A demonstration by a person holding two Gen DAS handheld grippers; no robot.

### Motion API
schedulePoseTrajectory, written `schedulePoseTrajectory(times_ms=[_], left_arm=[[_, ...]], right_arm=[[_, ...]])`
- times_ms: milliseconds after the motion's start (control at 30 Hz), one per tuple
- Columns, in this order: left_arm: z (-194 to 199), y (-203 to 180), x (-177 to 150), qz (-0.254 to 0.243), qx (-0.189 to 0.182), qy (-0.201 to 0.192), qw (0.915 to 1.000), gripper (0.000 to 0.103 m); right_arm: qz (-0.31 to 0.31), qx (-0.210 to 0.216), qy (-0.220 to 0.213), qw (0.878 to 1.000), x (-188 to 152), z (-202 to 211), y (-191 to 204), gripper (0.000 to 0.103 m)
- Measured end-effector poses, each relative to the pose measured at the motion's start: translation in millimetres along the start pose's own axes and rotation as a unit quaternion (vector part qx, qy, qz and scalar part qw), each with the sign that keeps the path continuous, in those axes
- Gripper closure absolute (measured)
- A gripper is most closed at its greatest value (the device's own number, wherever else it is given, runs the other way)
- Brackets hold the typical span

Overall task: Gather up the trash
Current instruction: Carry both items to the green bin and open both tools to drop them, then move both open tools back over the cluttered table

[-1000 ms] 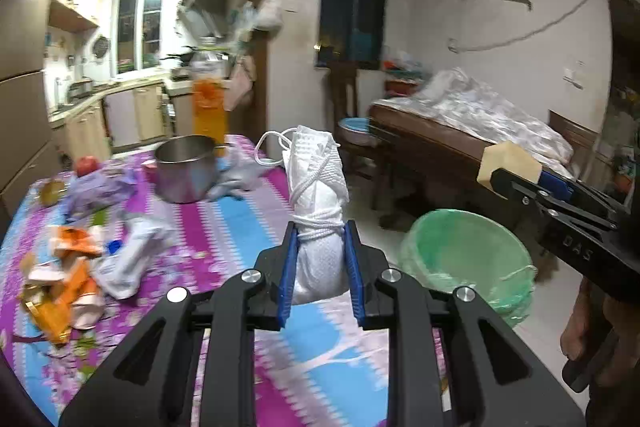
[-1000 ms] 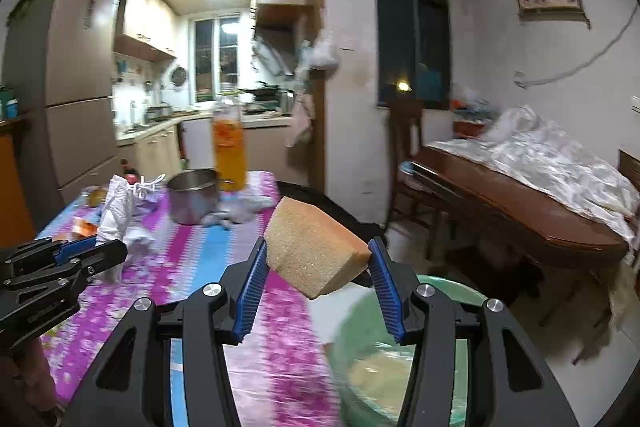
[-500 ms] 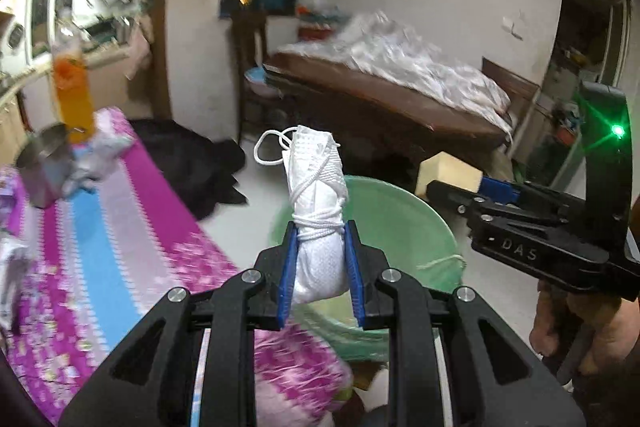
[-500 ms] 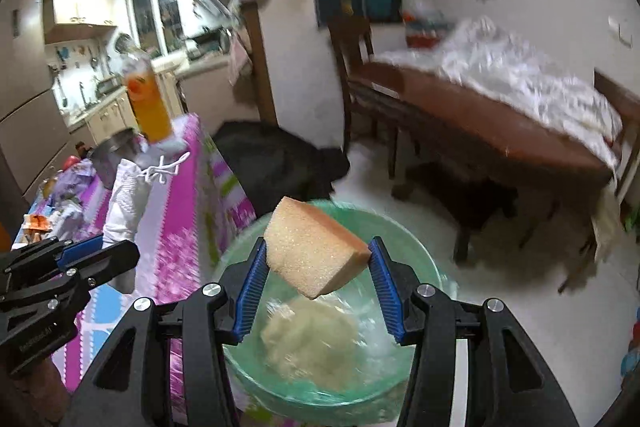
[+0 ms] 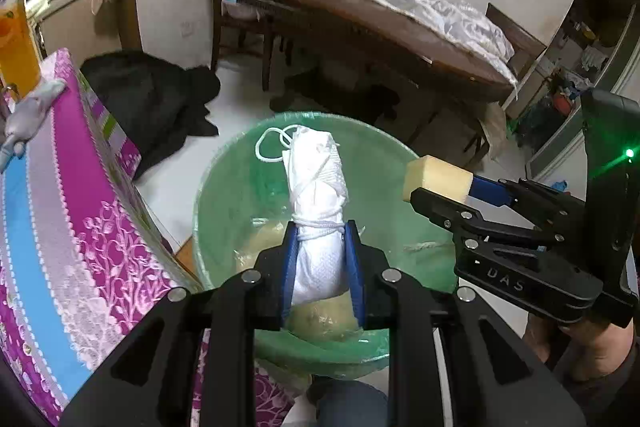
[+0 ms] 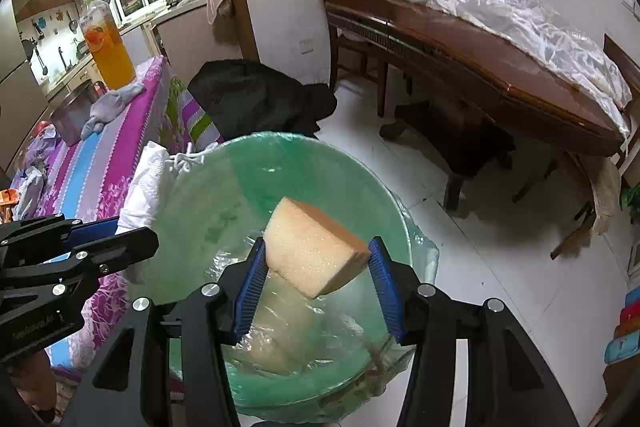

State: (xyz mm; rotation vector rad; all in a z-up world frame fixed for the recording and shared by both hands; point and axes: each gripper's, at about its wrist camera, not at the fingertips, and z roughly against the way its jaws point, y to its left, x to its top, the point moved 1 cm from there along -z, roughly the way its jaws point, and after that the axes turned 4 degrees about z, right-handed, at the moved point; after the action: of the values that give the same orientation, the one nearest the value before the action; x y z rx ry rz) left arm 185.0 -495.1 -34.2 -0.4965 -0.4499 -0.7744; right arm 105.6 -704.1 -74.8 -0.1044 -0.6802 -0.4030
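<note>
Bin (image 5: 224,187) now dead centre under both grippers, green liner wide open. One sec back, both views showed bench (image 5: 60,227) and kitchen across the room; since then both hands swung right off the bench edge and tipped down, so bin mouth fills the lower half of each view. Means: carry phase about done, drop phase next, by the look of it.

Left gripper (image 5: 322,267) jaws clenched on rolled white mask (image 5: 318,187), cord wound round its waist, loop sticking out at the far end. Mask hanging over bin interior, near-left part of the mouth. Grip unchanged vs earlier frames.

Right gripper (image 6: 316,275) jaws clamped on yellow sponge (image 6: 312,247), held by two corners, tilted, far end up. Sponge over bin centre, yellowish trash already visible at the bottom under clear plastic.

Edges & room: bench w/ purple-blue striped cloth just left of bin, its corner close to the rim; left gripper nearest that edge. Black bag (image 6: 260,95) on floor beyond bin, brown wooden table (image 6: 500,67) w/ plastic sheet far right, white floor open between. Grippers side by side, near each other but apart; right one's sponge tip at bin's right rim in left view. Space below both loads clear, nothing betw. them and liner. Straight release likely lands both inside; mask closer to rim, so riskier.
</note>
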Motion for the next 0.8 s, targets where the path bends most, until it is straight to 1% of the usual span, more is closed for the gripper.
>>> schedulePoseTrajectory(times_ms=[100,333,433,467,500,533,567,600,800], left_arm=[[-6.4,1.9,1.0,0.001,0.005,0.008,1.0000,0.082],[-14.8,4.4,7.5,0.008,0.007,0.009,0.9999,0.080],[-15.9,4.7,8.6,0.013,0.010,0.008,0.9998,0.079],[-16.3,5.9,8.7,0.015,0.012,0.008,0.9998,0.076],[-15.4,5.9,8.6,0.016,0.013,0.008,0.9998,0.068],[-15.9,6.5,8.7,0.016,0.013,0.009,0.9997,0.064],[-16.3,6.4,8.8,0.017,0.015,0.009,0.9997,0.055],[-16.3,6.7,8.7,0.018,0.018,0.007,0.9996,0.051],[-17.5,13.1,8.7,0.026,0.024,0.006,0.9993,0.050]], right_arm=[[0.005,0.001,0.005,1.000,-0.8,-6.3,-2.2,0.051],[0.005,0.005,0.006,1.000,-1.8,-10.2,-3.8,0.051],[0.004,0.009,0.004,1.000,-1.7,-10.9,-2.4,0.049],[0.003,0.011,0.003,1.000,-1.7,-11.0,-1.9,0.045],[0.001,0.011,0.002,1.000,-2.4,-10.9,-1.4,0.037],[-0.002,0.010,0.001,1.000,-2.3,-10.9,-1.5,0.034],[-0.002,0.011,-0.001,1.000,-2.3,-10.4,-1.7,0.033],[-0.003,0.011,-0.002,1.000,-2.1,-9.7,-2.3,0.033],[-0.009,0.012,-0.015,1.000,-3.8,-1.4,-6.0,0.033]])
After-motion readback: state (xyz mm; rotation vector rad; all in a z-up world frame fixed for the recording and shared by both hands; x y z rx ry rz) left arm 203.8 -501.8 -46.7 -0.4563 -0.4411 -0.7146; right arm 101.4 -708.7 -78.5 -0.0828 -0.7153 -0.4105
